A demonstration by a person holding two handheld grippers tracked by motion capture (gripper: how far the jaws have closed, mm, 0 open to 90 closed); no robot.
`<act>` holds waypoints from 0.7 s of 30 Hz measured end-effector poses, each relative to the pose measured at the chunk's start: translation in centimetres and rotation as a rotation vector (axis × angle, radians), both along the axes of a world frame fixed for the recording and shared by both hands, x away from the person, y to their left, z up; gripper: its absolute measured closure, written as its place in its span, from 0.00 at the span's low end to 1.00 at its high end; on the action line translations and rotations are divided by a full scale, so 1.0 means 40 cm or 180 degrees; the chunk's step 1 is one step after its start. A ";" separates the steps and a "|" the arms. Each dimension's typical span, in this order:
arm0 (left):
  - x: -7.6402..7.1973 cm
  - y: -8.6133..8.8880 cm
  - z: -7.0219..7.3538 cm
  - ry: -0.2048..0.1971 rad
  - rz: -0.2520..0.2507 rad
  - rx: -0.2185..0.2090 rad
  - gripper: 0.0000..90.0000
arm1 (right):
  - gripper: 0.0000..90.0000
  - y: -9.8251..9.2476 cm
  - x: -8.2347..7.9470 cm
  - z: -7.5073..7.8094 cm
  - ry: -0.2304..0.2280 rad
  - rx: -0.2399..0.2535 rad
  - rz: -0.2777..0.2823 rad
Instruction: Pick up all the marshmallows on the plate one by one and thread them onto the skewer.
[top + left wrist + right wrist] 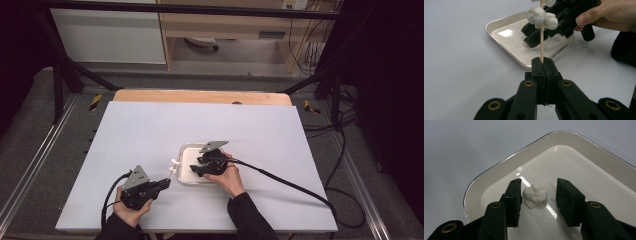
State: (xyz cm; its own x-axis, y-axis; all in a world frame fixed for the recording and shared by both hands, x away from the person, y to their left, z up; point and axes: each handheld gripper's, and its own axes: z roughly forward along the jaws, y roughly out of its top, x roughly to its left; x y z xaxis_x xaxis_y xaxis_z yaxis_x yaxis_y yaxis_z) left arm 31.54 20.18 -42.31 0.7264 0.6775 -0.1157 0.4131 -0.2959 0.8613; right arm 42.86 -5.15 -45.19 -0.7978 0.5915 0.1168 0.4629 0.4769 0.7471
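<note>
Tongs: your left tongs (543, 65) pinch skewer (541, 37); right tongs (537, 196) spread astride popcorn (535, 195) in tray (499, 170), mid pale tabletop (150, 130).

Bright overhead light glares off the tray (499, 173) floor; dark room surrounds, high view soft and grainy

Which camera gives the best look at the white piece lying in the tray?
The right gripper view: the white piece lies large and sharp between the right gripper's open jaws on the tray. In the left gripper view that gripper mostly hides it; the high view is too distant.
</note>
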 end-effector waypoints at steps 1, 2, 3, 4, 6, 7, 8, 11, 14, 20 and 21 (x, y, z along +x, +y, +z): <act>0.000 0.000 0.000 -0.0001 0.0000 0.0000 0.99 | 0.64 0.001 -0.001 0.000 -0.0012 -0.0003 0.0006; 0.000 0.000 0.000 -0.0001 0.0001 0.0002 0.99 | 0.65 0.000 -0.003 0.000 -0.0018 -0.0018 0.0023; 0.000 0.000 0.000 0.0000 0.0003 0.0002 0.99 | 0.66 0.001 -0.004 0.000 -0.0026 -0.0017 0.0026; 0.000 -0.001 0.000 0.0002 0.0004 -0.0001 0.99 | 0.68 0.001 -0.004 -0.001 -0.0051 -0.0028 0.0046; 0.000 -0.001 -0.001 -0.0001 0.0001 0.0002 0.99 | 0.70 0.001 -0.007 -0.001 -0.0049 -0.0036 0.0052; 0.000 -0.002 0.000 -0.0001 0.0002 0.0003 0.99 | 0.71 0.001 -0.007 -0.001 -0.0078 -0.0047 0.0066; 0.000 -0.001 0.000 0.0000 0.0003 0.0002 0.99 | 0.73 0.001 -0.008 -0.002 -0.0095 -0.0056 0.0074; 0.000 -0.001 -0.001 -0.0002 0.0003 0.0004 0.99 | 0.75 0.002 -0.010 -0.003 -0.0145 -0.0069 0.0074; 0.000 -0.002 -0.001 -0.0002 0.0001 0.0005 0.99 | 0.76 0.004 -0.014 -0.005 -0.0204 -0.0088 0.0081; 0.000 -0.002 -0.001 -0.0001 -0.0001 0.0009 0.99 | 0.78 0.002 -0.014 -0.002 -0.0171 -0.0078 0.0060; 0.000 -0.002 -0.001 -0.0002 -0.0001 0.0009 0.99 | 0.79 0.001 -0.015 0.000 -0.0158 -0.0071 0.0052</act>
